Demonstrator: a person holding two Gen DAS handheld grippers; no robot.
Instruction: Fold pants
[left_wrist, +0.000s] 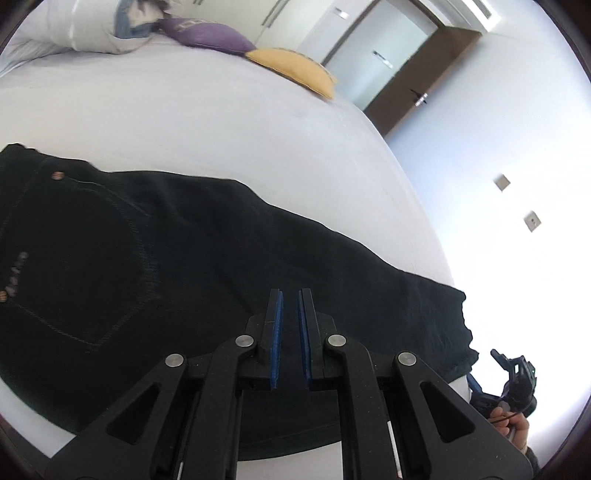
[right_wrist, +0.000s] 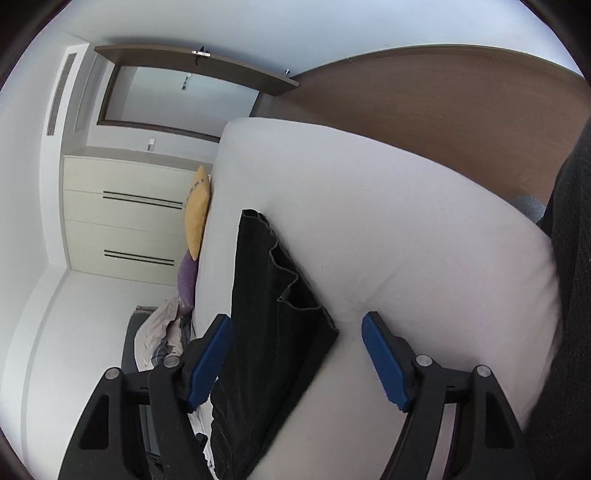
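Observation:
Black pants (left_wrist: 177, 251) lie flat on the white bed (left_wrist: 184, 118), waist at the left, leg hems hanging over the right bed edge. My left gripper (left_wrist: 290, 295) hovers just above the thigh area with its blue pads nearly together and nothing between them. In the right wrist view the hem end of the pants (right_wrist: 273, 295) hangs over the bed edge (right_wrist: 406, 240). My right gripper (right_wrist: 295, 325) is wide open, its fingers on either side of the hem, not touching it. It also shows in the left wrist view (left_wrist: 513, 373), held by a hand.
A yellow cushion (left_wrist: 295, 70), a purple cushion (left_wrist: 210, 35) and a white pillow (left_wrist: 85, 29) lie at the head of the bed. A white drawer cabinet (right_wrist: 125, 214) stands beyond. Brown wood floor (right_wrist: 443, 110) borders the bed. A dark clothed body (right_wrist: 572, 295) is at the right.

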